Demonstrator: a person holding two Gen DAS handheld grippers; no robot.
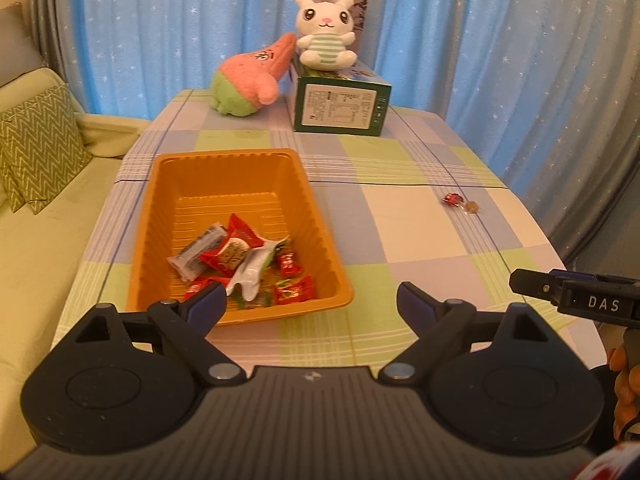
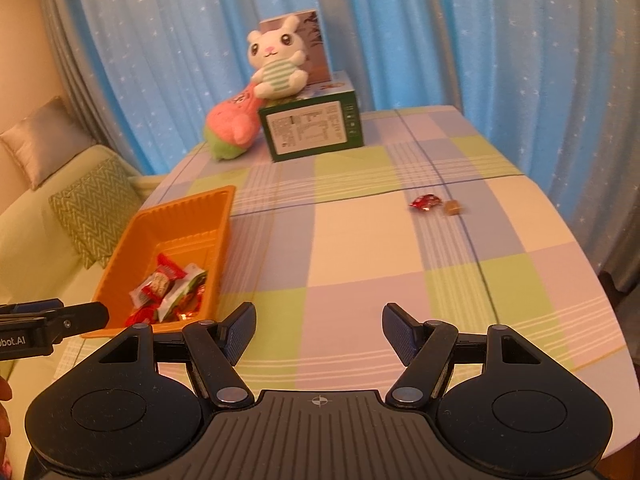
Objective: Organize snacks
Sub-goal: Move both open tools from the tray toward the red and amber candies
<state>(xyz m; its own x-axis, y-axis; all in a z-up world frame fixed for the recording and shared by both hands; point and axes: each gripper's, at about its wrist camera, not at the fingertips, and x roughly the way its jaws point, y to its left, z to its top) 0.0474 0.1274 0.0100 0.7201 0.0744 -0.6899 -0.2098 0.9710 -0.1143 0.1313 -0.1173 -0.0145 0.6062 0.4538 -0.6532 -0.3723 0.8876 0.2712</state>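
Snacks fill the tray; both hand-held grippers gape empty.

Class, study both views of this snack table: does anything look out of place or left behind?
Yes. Two small sweets, a red-wrapped candy and a brown candy, lie loose on the checked tablecloth, well apart from the orange tray where the other snacks are gathered. Nothing looks spilled or damaged.
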